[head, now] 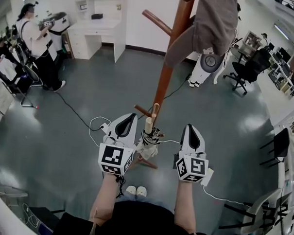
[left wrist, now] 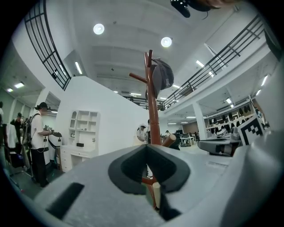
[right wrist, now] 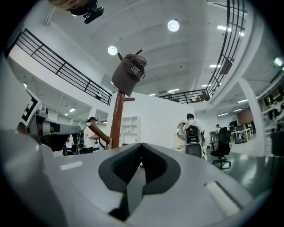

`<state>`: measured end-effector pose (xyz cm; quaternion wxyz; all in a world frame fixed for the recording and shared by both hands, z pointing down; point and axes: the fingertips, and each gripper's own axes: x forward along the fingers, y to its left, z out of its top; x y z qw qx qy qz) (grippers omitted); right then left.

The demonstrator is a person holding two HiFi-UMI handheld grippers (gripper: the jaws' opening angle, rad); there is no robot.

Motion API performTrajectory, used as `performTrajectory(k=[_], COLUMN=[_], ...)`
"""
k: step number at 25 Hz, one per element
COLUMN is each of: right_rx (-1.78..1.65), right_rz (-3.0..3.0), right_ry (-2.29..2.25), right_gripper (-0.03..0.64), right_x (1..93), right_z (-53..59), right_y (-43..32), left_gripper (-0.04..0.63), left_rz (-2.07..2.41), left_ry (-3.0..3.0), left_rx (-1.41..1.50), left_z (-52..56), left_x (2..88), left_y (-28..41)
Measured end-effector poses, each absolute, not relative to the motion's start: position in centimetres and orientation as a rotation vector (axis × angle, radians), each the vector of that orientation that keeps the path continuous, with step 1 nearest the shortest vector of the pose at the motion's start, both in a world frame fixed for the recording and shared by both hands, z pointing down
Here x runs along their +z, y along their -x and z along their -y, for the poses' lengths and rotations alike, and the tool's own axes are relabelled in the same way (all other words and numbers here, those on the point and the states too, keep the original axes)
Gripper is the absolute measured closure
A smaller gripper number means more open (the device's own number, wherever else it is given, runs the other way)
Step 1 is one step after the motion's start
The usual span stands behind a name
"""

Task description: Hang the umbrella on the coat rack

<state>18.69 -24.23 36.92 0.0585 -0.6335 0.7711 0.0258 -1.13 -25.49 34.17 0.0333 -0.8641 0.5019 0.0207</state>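
A grey-green floor [head: 63, 150] fills the head view, with a white cabinet [head: 99, 34] against the far wall. A person [head: 36, 41] stands at the far left, and a black office chair [head: 246, 70] stands at the far right. A black cable [head: 72, 111] trails across the floor toward the middle.

The brown wooden coat rack [head: 166, 76] rises in the middle of the scene, and a grey cap [head: 209, 25] hangs from one of its upper pegs. The folded umbrella [head: 150, 143] sits low on the rack, close against the pole at the short lower pegs. Its pale wooden handle points up and its white canopy is bunched below a black band. It appears to hang there, though the exact peg cannot be made out. It lies between the two grippers and touches neither.

The left tongs [head: 132, 117] are just to the left of the umbrella. In the left gripper view the dark pads meet at the tip, with nothing clamped between them. The rack pole shows beyond the tip.

The right tongs [head: 191, 127] are a little to the right of the umbrella. They are closed tight and empty, the pads pressed together in the right gripper view. The rack and cap stand to the left of them there.

The wearer's pale shoes [head: 136, 191] show on the near floor between the forearms.
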Motion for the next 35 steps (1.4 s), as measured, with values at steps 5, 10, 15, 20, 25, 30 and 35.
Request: performTrajectory(k=[5,10,15,20,25,30,35], right_rx=[0.089,0.093,0.094,0.090,0.090,0.077,0.079], right_rz=[-2.338,-2.341,-2.358,-2.367,-2.371,-2.386,-2.389], right_ry=[1.919,1.917,1.909,1.908,1.895,1.891,1.894], right_gripper=[0.611,0.611,0.611,0.611,0.611,0.611,0.611], right_x=[36.8,36.4,36.6,36.8,36.9,37.1,37.2], right_z=[24.0,24.0,24.3,24.5,24.5,24.8,24.8], right_y=[-18.9,-19.0,-18.6,-18.5,-18.4,-18.3,-18.1], left_gripper=[0.588,0.589,0.589,0.589,0.588,0.588,0.589], left_rz=[-1.535,-1.538,-1.544,-1.542,-1.543,-1.543,-1.541], left_ry=[2.668,2.673,2.680,2.686,2.687,2.690,2.695], left_rx=[0.062,0.060,0.059,0.058,0.054,0.053,0.045], left_z=[25.5,25.6,25.8,26.0,26.0,26.2,26.2], left_x=[34.3,34.4,34.8,35.0,35.0,35.2,35.3], left_y=[0.9,1.1,1.5,1.5,1.6,1.5,1.6])
